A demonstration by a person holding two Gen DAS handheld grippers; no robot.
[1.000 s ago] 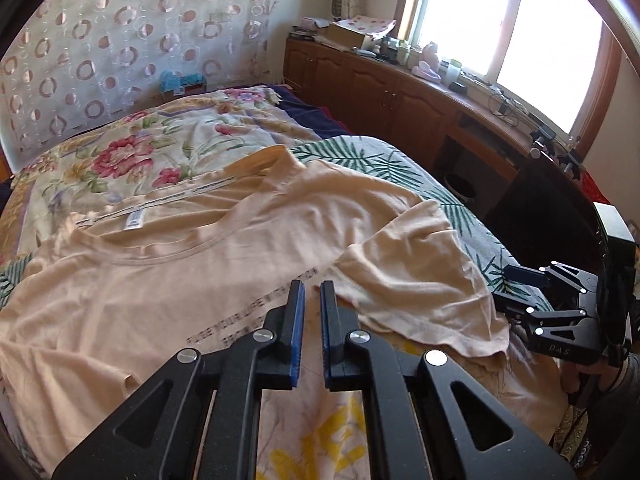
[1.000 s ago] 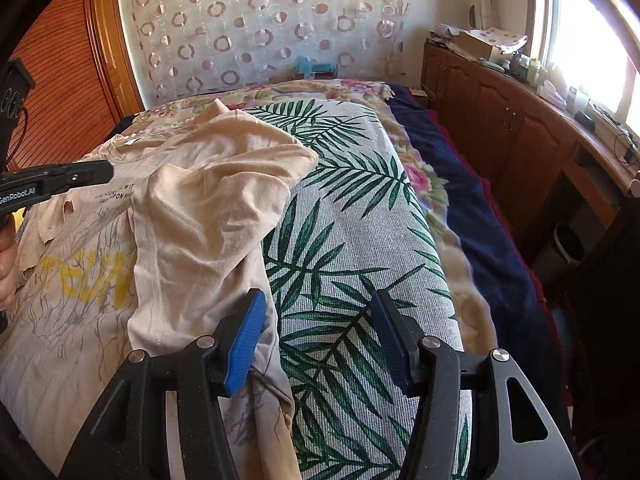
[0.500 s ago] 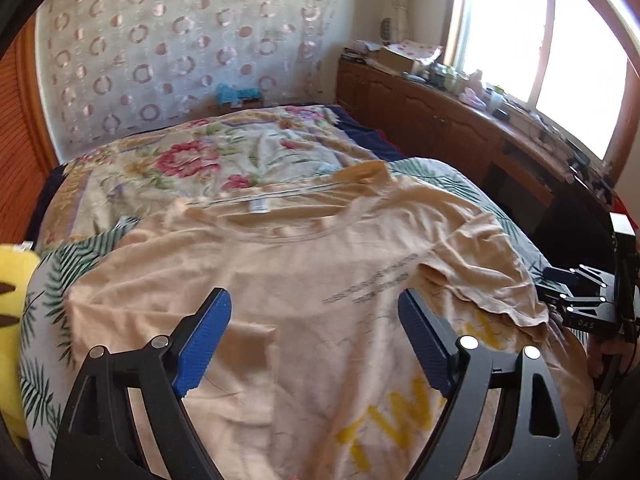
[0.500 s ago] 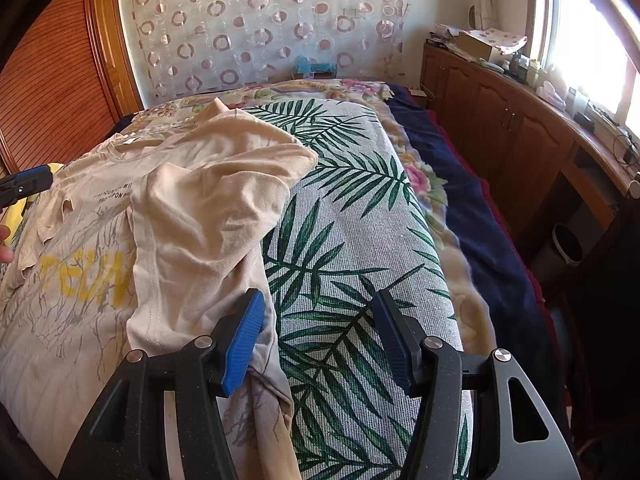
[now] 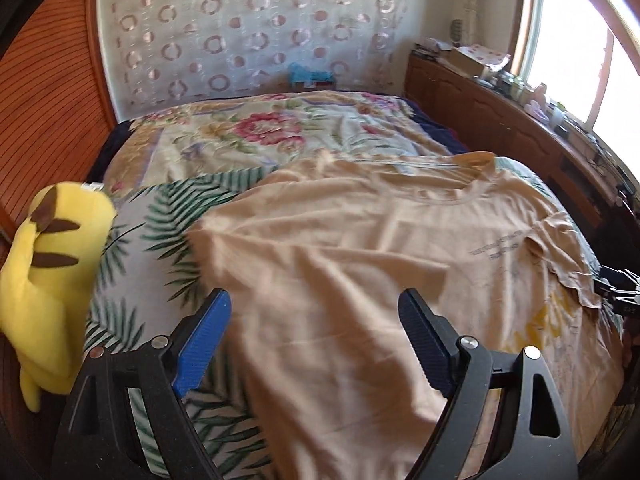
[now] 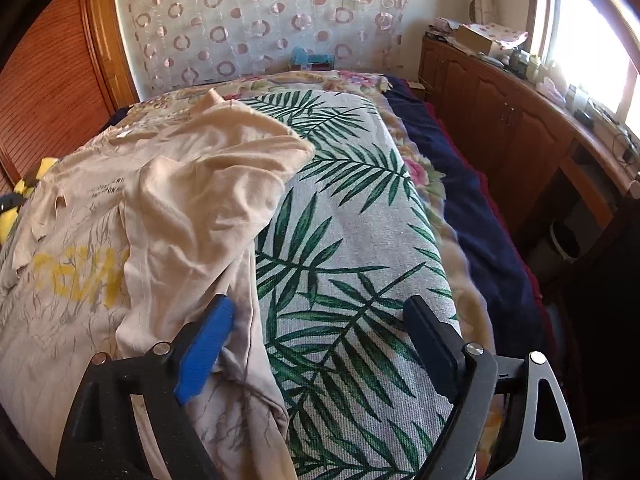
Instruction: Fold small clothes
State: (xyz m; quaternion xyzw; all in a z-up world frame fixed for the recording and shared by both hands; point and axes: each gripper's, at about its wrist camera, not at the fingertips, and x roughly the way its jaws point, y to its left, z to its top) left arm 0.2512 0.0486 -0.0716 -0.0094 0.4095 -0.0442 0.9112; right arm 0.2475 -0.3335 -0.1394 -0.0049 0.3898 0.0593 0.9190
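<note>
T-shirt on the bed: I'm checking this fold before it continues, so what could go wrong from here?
The T-shirt has one side flopped over in a bunched, uneven fold; folding on may lock in wrinkles. The yellow plush toy lies close beside the left claw and could get bumped or snagged.

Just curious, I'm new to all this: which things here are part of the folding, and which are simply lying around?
Part of the job: beige T-shirt; left hand-held gripper; right hand-held gripper.

Lying about: yellow plush toy; leaf-print cover; floral bedspread.
</note>
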